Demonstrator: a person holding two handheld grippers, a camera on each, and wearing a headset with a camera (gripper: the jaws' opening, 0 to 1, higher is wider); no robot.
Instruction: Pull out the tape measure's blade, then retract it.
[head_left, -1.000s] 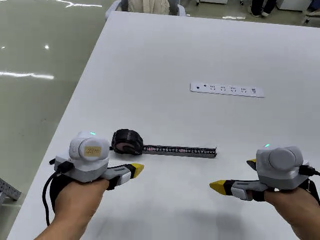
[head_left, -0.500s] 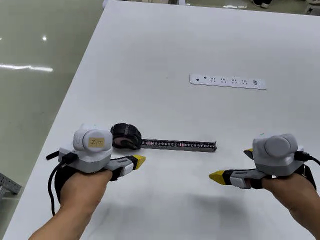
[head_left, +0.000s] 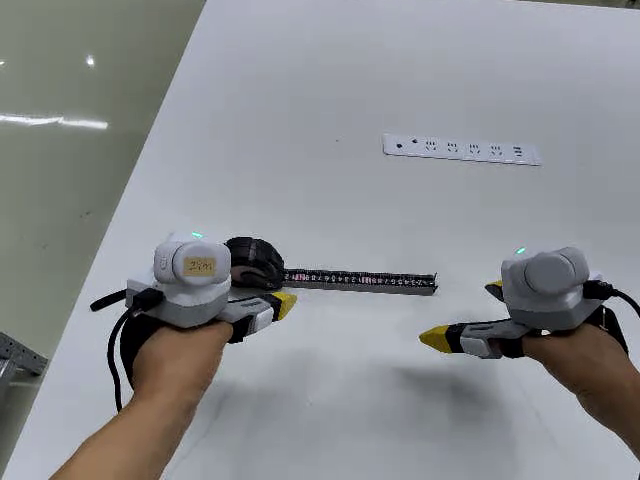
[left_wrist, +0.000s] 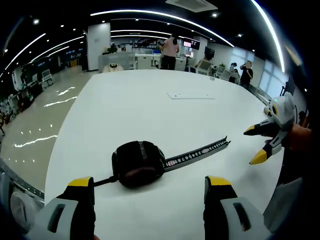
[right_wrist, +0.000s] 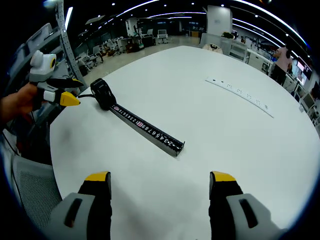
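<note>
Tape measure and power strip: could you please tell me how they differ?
The tape measure is black, with its blade pulled out; the power strip is white and flat. In the head view the tape measure lies nearer, the power strip farther across the table. Both lie on the white table.

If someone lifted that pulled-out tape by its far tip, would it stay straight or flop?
Probably it would sag: the blade looks thin and long, lying flat on the table. The chunky case looks heavier, so it would likely stay put.
</note>
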